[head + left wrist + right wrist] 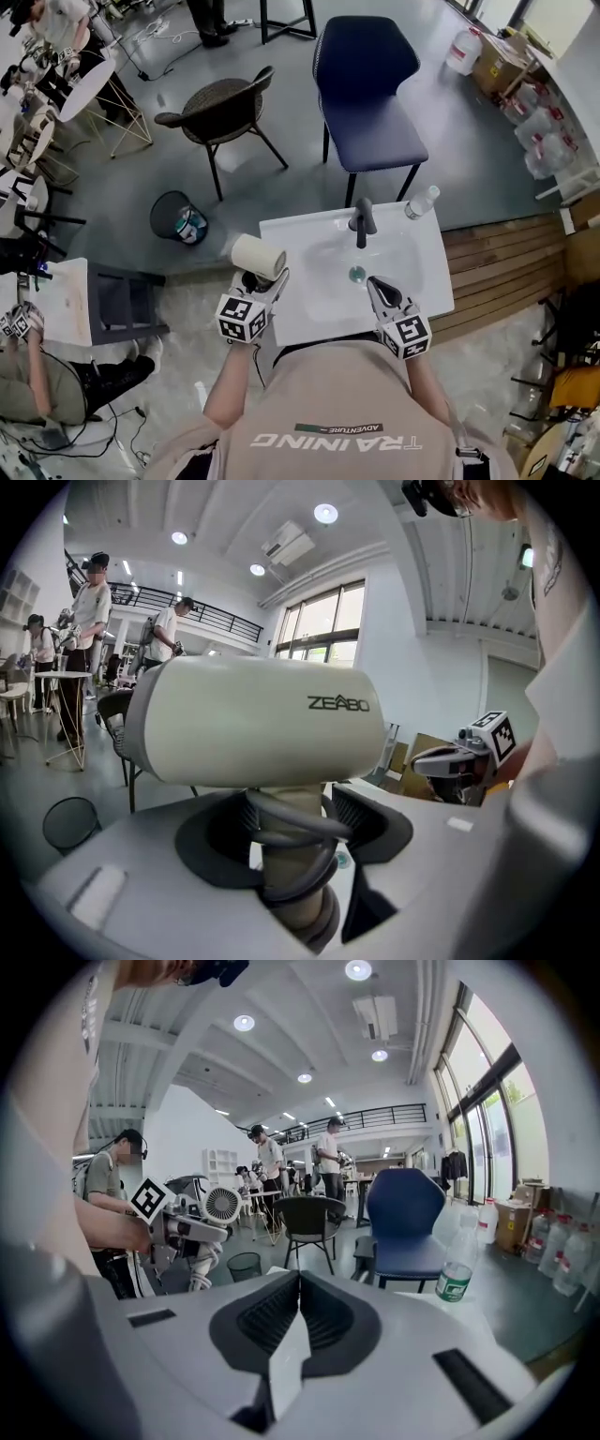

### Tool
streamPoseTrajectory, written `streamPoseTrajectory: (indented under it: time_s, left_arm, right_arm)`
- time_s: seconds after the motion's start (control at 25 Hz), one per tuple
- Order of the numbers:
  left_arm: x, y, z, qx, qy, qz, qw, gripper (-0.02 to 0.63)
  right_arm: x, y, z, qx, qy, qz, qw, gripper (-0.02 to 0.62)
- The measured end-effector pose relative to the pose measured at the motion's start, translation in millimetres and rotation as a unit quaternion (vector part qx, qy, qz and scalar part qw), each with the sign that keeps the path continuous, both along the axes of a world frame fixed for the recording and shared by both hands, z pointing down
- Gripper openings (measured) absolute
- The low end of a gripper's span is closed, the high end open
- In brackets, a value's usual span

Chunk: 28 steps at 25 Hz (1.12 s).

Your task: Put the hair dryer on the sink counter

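The left gripper (295, 822) has its jaws clamped on the handle of the hair dryer (253, 724), over the grey cord (291, 819) wound round that handle. The right gripper (298, 1288) has its jaws pressed together with nothing between them.

The person's shirt (337, 412) carries "TRAINING" in large letters and a smaller "ADVENTURE" patch, both upside down in the head view. The white sink counter (309, 314) lies in front of the person, with a dark faucet (363, 220) behind the basin (342, 258) and a clear bottle with a green label (457, 1269) at the far right corner; the label's print is too small to read.

The hair dryer is held at the counter's left edge. Its cream barrel lies about level, long axis running across the left gripper view, handle pointing down into the jaws. Its round grilled end (223, 1204) faces the right gripper. The barrel's side reads "ZEABO" (338, 704).
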<state>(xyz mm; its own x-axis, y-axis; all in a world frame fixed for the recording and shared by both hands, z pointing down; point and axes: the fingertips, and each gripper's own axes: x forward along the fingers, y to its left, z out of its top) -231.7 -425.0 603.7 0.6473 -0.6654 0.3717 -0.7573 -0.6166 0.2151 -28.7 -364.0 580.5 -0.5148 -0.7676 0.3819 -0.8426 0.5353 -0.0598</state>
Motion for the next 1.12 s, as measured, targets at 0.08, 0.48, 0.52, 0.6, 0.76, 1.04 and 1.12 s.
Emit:
streamPoseTrajectory:
  time_s: [0.08, 0.48, 0.52, 0.6, 0.76, 1.04, 1.12]
  left_arm:
    - [0.4, -9.5, 8.1, -0.007, -0.012, 0.008, 0.9999, 0.247]
    - [31.1, -54.6, 70.3, -0.074, -0.150, 0.097, 0.9811, 0.245]
    - [35.1, -56.8, 77.4, -0.081, -0.164, 0.104, 0.9777, 0.245]
    - [41.2, -61.6, 91.6, -0.093, -0.190, 0.113, 0.9708, 0.245]
    - [52.4, -70.3, 117.7, -0.124, -0.228, 0.146, 0.9547, 0.244]
    - [57.7, -80.9, 154.5, -0.197, -0.258, 0.167, 0.9310, 0.244]
    - [58.2, -82.6, 162.2, -0.207, -0.265, 0.174, 0.9255, 0.244]
  right_arm:
    - [-0.2, 1.5, 2.7, -0.002, 0.001, 0.000, 1.000, 0.006]
    - [34.4, -5.7, 13.6, -0.007, -0.029, 0.018, 0.999, 0.006]
    - [37.4, -6.1, 14.8, -0.008, -0.032, 0.020, 0.999, 0.006]
    - [40.6, -6.2, 16.8, -0.007, -0.038, 0.019, 0.999, 0.006]
    - [45.4, -4.6, 18.5, -0.002, -0.045, 0.017, 0.999, 0.006]
    - [54.6, 1.2, 25.4, -0.012, -0.049, 0.032, 0.998, 0.006]
    - [55.7, 4.0, 25.4, -0.011, -0.048, 0.033, 0.998, 0.006]
